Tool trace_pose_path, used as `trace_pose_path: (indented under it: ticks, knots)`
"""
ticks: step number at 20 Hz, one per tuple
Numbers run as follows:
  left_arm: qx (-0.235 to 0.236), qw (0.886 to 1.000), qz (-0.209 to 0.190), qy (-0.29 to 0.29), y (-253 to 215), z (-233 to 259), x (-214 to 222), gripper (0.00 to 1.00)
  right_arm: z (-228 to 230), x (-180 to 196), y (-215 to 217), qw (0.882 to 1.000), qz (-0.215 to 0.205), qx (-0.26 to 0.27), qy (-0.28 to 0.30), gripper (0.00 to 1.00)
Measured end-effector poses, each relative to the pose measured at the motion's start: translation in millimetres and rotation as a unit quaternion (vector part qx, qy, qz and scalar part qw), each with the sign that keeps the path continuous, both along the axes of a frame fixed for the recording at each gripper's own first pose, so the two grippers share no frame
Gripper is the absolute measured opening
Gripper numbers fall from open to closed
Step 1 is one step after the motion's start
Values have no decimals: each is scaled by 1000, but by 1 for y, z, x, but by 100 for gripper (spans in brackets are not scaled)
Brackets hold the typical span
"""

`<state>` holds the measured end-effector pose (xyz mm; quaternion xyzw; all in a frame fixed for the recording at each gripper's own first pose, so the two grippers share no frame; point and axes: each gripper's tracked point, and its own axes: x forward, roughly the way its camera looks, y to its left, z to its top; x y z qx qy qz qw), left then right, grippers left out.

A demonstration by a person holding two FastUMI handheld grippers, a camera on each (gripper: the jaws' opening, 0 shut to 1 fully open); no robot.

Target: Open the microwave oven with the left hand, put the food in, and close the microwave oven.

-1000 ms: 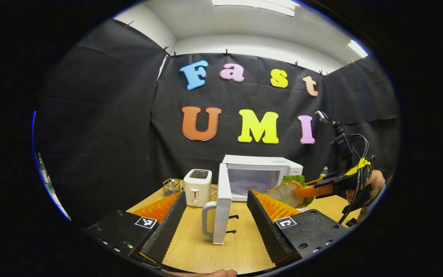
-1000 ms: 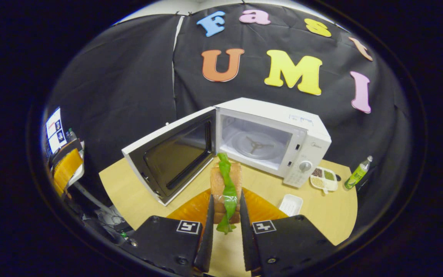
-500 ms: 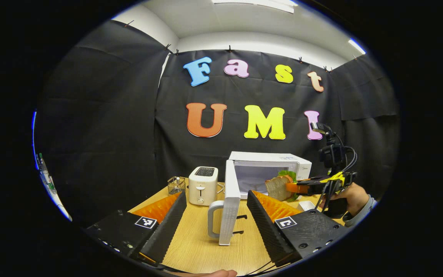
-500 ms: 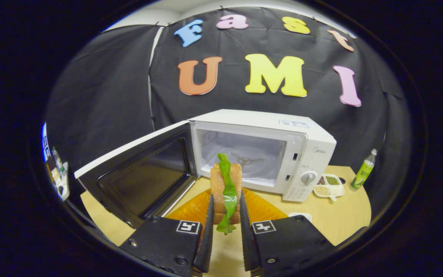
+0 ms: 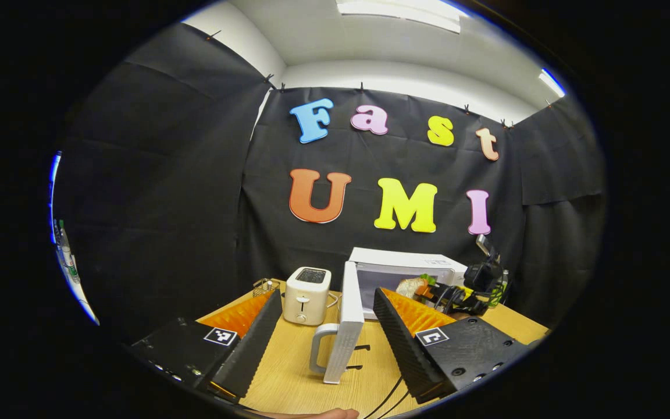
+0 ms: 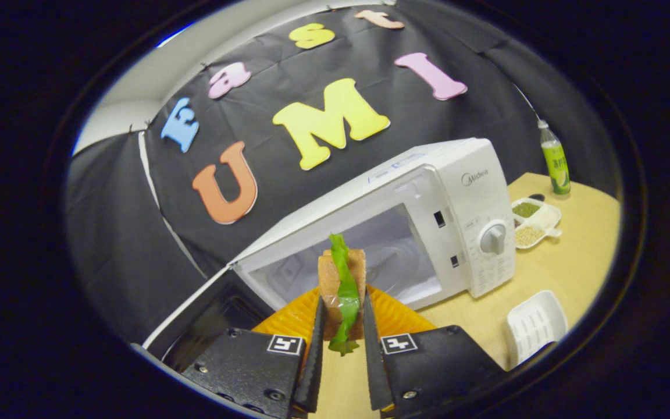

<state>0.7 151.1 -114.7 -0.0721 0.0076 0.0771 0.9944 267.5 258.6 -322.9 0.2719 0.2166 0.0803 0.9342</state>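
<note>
White microwave (image 6: 463,215) door (image 5: 344,323) open; right hand-held gripper (image 6: 341,326) grips sandwich (image 6: 342,285) (at cavity's edge); left hand-held gripper (image 5: 326,326) open.

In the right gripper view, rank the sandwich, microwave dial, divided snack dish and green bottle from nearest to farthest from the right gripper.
1. sandwich, clamped between the fingers.
2. microwave dial, ahead to the right.
3. divided snack dish, beyond the microwave's right side.
4. green bottle, at the table's far edge.
</note>
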Motion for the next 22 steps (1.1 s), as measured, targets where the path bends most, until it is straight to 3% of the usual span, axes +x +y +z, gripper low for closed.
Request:
trace_pose_path:
  ticks: [2, 3, 4, 6, 10, 11, 12, 13, 15, 16, 17, 19, 20, 22]
  knots:
    - [-3, 1000, 6, -13, 2, 3, 0, 95, -15, 20, 6, 999, -27, 33, 0, 28]
    - [-4, 1000, 6, -18, 2, 4, 2, 95, -21, 29, 9, 998, -42, 55, 4, 36]
    - [-6, 1000, 7, -21, 3, 6, 3, 95, -27, 39, 13, 995, -55, 80, 9, 36]
    - [-14, 1000, 3, -23, 2, 6, 6, 95, -37, 62, 15, 986, -100, 132, 5, 35]
    - [-17, 1000, 13, -20, 10, 2, 11, 95, -75, 100, 20, 971, -159, 172, 35, 36]
    - [-17, 1000, 17, -16, 13, 0, 13, 95, -84, 105, 23, 967, -166, 188, 47, 27]
    - [-18, 1000, 18, -11, 13, -2, 14, 95, -88, 111, 25, 963, -171, 204, 51, 36]
    - [-18, 1000, 17, -6, 12, -4, 15, 95, -92, 115, 25, 961, -177, 208, 53, 28]
    - [-13, 1000, 18, -2, 12, -6, 17, 95, -97, 120, 23, 962, -183, 196, 48, 29]
    - [-11, 1000, 19, 1, 12, -8, 19, 95, -100, 121, 22, 965, -181, 181, 48, 37]
    - [-10, 1000, 20, 3, 11, -10, 21, 95, -103, 121, 21, 969, -182, 163, 47, 38]
    - [-9, 1000, 15, 7, 6, -13, 23, 95, -108, 121, 13, 975, -189, 105, 42, 40]
    - [-6, 1000, 15, 11, 7, -15, 24, 95, -110, 122, 8, 978, -193, 67, 35, 35]
    - [-1, 1000, 21, 14, 10, -17, 23, 95, -110, 124, 6, 982, -185, 14, 16, 41]
